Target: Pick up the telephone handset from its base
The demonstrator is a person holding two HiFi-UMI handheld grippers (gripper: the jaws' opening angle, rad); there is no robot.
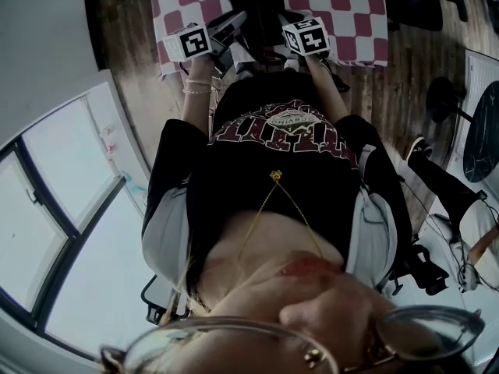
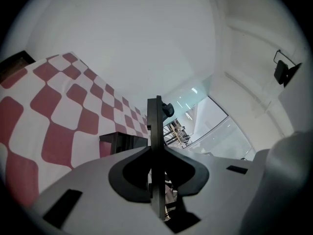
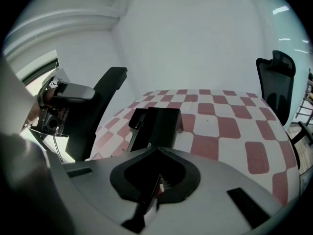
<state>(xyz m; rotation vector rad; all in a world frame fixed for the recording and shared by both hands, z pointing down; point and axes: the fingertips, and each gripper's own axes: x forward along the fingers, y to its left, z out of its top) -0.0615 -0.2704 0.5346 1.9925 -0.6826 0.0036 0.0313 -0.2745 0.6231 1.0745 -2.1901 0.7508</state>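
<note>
The black telephone handset (image 2: 156, 131) stands upright and edge-on between the jaws of my left gripper (image 2: 156, 175), which is shut on it. In the right gripper view the handset (image 3: 105, 102) is a long black bar at the tip of the left gripper (image 3: 71, 93), up off the table. The black phone base (image 3: 156, 126) sits on the red-and-white checked cloth (image 3: 230, 126) ahead of my right gripper (image 3: 146, 204), whose jaws are shut on nothing. The base (image 2: 122, 142) also shows low behind the left gripper's body. In the head view both grippers (image 1: 222, 41) (image 1: 292, 37) hang before the base (image 1: 261, 6).
A black office chair (image 3: 276, 77) stands past the table's right side. More chair bases (image 1: 444, 100) rest on the wooden floor. A glass wall (image 1: 70, 209) runs along one side. The person's own body fills the middle of the head view.
</note>
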